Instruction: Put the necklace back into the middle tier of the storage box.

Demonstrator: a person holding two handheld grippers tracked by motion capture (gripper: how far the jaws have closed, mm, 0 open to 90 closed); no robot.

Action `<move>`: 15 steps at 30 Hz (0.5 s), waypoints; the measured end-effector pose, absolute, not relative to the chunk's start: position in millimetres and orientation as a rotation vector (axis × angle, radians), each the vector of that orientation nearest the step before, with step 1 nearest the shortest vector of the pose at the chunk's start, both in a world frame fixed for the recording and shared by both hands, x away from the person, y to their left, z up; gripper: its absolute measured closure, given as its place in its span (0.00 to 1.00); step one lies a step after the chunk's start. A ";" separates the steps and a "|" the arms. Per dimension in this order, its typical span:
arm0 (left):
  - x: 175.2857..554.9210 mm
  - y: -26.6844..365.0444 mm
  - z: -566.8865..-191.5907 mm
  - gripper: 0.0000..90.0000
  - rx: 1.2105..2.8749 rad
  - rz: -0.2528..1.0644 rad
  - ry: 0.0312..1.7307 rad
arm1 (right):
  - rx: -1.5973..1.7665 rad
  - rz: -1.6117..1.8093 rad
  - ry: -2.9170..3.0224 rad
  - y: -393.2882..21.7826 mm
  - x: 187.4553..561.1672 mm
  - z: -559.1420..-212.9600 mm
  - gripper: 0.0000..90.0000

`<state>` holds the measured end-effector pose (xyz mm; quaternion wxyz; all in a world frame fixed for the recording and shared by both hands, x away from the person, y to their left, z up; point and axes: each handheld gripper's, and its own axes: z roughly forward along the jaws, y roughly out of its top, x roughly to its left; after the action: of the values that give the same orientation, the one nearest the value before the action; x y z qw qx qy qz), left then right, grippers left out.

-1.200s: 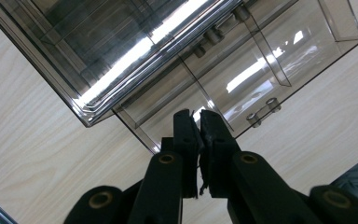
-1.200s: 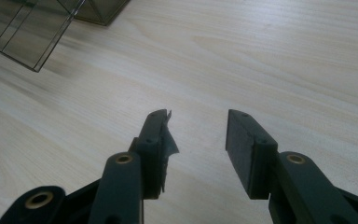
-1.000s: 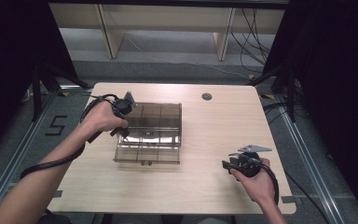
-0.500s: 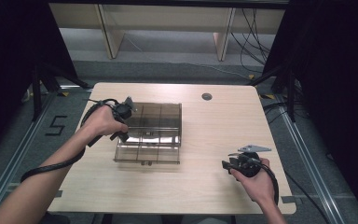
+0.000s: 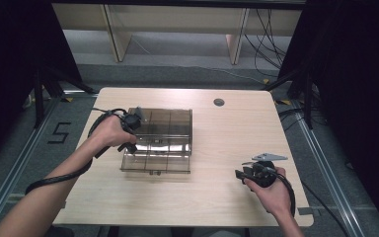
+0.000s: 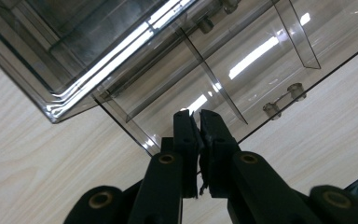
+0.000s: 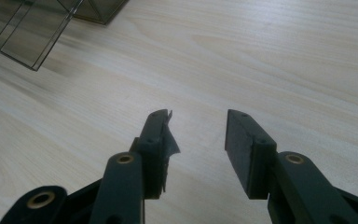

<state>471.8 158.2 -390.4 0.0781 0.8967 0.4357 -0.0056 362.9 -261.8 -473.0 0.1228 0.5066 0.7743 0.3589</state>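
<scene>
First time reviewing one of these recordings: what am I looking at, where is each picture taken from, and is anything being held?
No robot here: a person holds a hand-held claw in each hand. The high view looks down on a wooden table; the other two views ride on each claw. A clear smoky plastic organizer box with dividers lies open on the table. The left claw is shut at the box's near left part; whether it pinches the thin plastic I cannot tell. The right claw stands open over bare wood, holding nothing.

light wooden table (image 5: pixel 217 197), round grommet (image 5: pixel 219 102), floor mark "5" (image 5: pixel 59 132)
</scene>
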 end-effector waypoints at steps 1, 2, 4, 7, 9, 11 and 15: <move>471.8 158.1 -390.9 0.95 2.694 -0.028 1.305 | 1.473 1.050 2.258 -262.1 363.1 -473.1 0.67; 471.4 158.0 -392.9 0.95 2.684 -0.023 1.305 | 1.475 1.052 2.258 -262.2 362.9 -473.0 0.67; 471.3 157.8 -394.6 0.95 2.691 -0.028 1.307 | 1.474 1.051 2.259 -262.3 362.9 -473.0 0.67; 470.8 157.5 -397.4 0.95 2.693 -0.028 1.302 | 1.478 1.048 2.259 -261.9 362.7 -473.0 0.67; 470.5 157.1 -398.7 0.95 2.687 -0.023 1.306 | 1.478 1.048 2.259 -261.9 362.7 -472.9 0.67; 470.6 157.4 -399.7 0.95 2.691 -0.020 1.305 | 1.493 1.043 2.259 -261.7 362.3 -472.7 0.67; 471.1 158.1 -400.8 0.95 2.689 -0.019 1.309 | 1.528 1.037 2.260 -261.1 360.9 -471.5 0.67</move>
<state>471.1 158.1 -400.8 0.0755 0.8965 0.4365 -0.0063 360.9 -261.1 -471.5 0.1113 0.5202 0.7696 0.3532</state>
